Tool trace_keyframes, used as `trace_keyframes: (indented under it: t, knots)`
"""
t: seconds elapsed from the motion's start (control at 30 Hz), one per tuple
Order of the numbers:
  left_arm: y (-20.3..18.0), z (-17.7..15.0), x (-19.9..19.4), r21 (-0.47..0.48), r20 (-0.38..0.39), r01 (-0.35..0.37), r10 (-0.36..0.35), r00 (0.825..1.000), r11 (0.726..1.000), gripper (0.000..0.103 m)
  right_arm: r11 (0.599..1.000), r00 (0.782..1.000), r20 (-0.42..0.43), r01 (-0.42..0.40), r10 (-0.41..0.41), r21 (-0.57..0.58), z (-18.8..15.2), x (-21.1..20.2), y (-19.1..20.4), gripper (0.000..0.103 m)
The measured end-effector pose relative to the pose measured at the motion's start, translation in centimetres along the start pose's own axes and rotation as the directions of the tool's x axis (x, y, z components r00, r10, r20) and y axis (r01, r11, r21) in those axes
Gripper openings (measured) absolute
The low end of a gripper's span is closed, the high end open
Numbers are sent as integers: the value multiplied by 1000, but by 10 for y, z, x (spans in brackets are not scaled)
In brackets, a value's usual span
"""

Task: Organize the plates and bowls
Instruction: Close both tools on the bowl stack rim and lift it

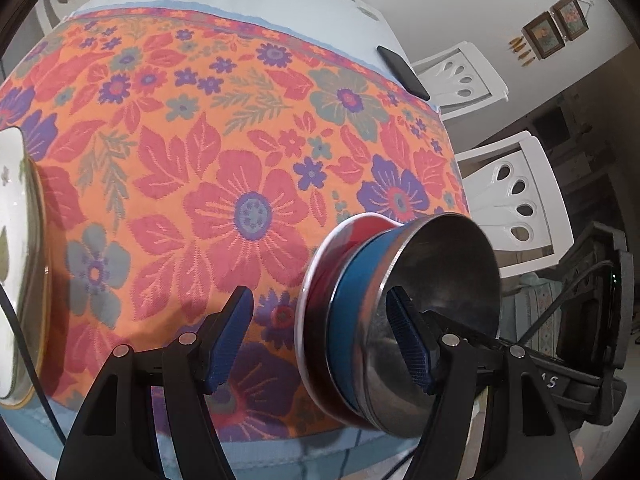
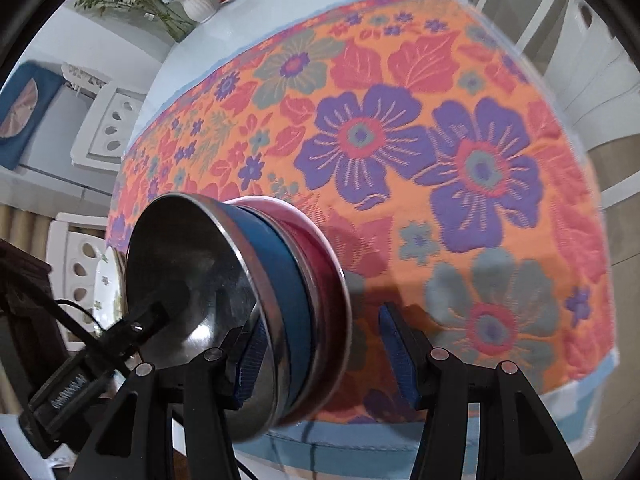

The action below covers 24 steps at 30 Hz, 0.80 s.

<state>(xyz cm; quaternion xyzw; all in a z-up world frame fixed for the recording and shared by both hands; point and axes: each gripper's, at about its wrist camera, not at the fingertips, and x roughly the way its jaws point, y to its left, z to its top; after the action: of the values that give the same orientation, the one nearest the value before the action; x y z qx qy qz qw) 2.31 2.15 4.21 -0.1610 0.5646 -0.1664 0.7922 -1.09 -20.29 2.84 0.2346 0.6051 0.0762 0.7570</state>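
Both claws clamp one nested bowl stack, the left gripper [image 1: 326, 338] at lower centre and the right gripper [image 2: 324, 354] likewise pinching its steel bowl [image 1: 448, 280], blue bowl [image 1: 352, 312] and red bowl [image 1: 320, 292] over the woven floral cloth [image 1: 224, 168].

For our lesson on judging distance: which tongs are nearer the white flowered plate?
Left. The left tongs straddle the bowl stack's wall on the side facing the white plate. The right tongs straddle its far side, with the stack between them and the plate.
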Motion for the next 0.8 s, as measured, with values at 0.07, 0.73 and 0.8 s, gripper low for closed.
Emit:
trace_keyframes:
  t: [0.07,0.73,0.8]
  knots:
    - [-1,0,4,9,-7,6,-6,1000,1000,64,1000,1000,-4,-7,7,1,1,4,0,53]
    - [-9,-5,8,-6,-9,21,-21,1000,1000,38,996,999,4,-40,40,-74,-2,8,15,52]
    - [-9,-5,2,-10,4,16,-16,1000,1000,38,996,999,11,-37,38,-78,-1,4,20,52]
